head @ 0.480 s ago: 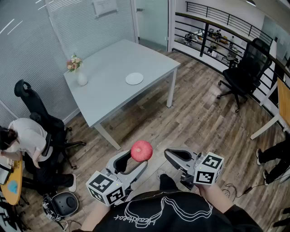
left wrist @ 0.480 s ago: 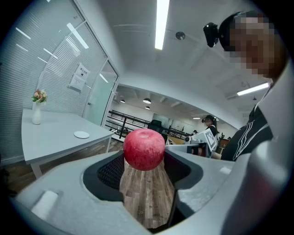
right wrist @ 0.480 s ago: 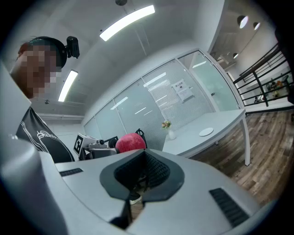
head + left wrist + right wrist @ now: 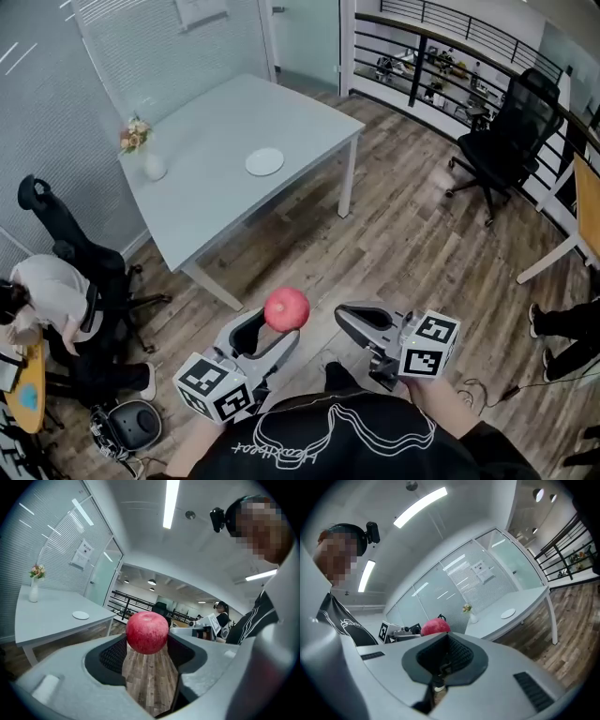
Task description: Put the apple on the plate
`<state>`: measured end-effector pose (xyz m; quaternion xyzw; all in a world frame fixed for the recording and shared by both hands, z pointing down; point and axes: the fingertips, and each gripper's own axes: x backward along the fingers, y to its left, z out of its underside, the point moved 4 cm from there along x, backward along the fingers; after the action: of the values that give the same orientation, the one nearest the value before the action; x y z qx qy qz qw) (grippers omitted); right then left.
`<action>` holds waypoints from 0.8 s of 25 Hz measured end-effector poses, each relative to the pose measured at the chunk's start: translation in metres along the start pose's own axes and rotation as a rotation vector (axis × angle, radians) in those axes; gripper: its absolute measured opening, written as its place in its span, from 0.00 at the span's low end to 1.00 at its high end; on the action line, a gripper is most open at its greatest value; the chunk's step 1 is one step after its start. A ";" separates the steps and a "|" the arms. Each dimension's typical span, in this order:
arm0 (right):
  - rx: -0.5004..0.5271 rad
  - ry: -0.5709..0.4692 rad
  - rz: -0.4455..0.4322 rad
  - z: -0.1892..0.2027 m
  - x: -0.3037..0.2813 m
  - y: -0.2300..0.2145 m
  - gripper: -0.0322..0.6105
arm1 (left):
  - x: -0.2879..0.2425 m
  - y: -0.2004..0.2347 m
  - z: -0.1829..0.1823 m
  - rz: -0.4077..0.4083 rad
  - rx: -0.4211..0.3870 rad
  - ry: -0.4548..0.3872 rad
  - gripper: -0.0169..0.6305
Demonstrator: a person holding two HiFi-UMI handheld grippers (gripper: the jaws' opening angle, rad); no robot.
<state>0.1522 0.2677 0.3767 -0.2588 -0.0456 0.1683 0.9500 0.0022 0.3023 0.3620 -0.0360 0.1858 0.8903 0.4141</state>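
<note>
A red apple is held in the air over the wooden floor, with my left gripper shut on it; in the left gripper view the apple sits pinched between the two jaw tips. My right gripper hangs beside it to the right, shut and holding nothing; in the right gripper view its pads meet, and the apple peeks over them. The small white plate lies on the grey table, far ahead of both grippers.
A white vase with flowers stands at the table's left end. A person sits on a chair at the left. A black office chair stands at the right, with a railing behind. A wooden floor lies between me and the table.
The table, plate and vase have slid slightly left in the head view. Both grippers and the apple have shifted a little left too. The grip on the apple is unchanged.
</note>
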 end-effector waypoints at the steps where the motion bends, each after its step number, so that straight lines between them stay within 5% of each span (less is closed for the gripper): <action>1: -0.001 0.003 0.002 -0.003 -0.002 -0.006 0.06 | -0.006 0.004 -0.001 0.002 0.003 0.001 0.45; 11: 0.019 0.028 0.035 -0.049 -0.021 -0.100 0.06 | -0.103 0.060 -0.032 0.022 0.045 0.008 0.45; 20: 0.041 0.017 0.007 -0.105 -0.046 -0.165 0.06 | -0.160 0.094 -0.079 -0.023 -0.015 -0.012 0.45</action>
<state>0.1758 0.0678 0.3696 -0.2409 -0.0333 0.1702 0.9549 0.0294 0.1029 0.3523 -0.0361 0.1763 0.8870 0.4251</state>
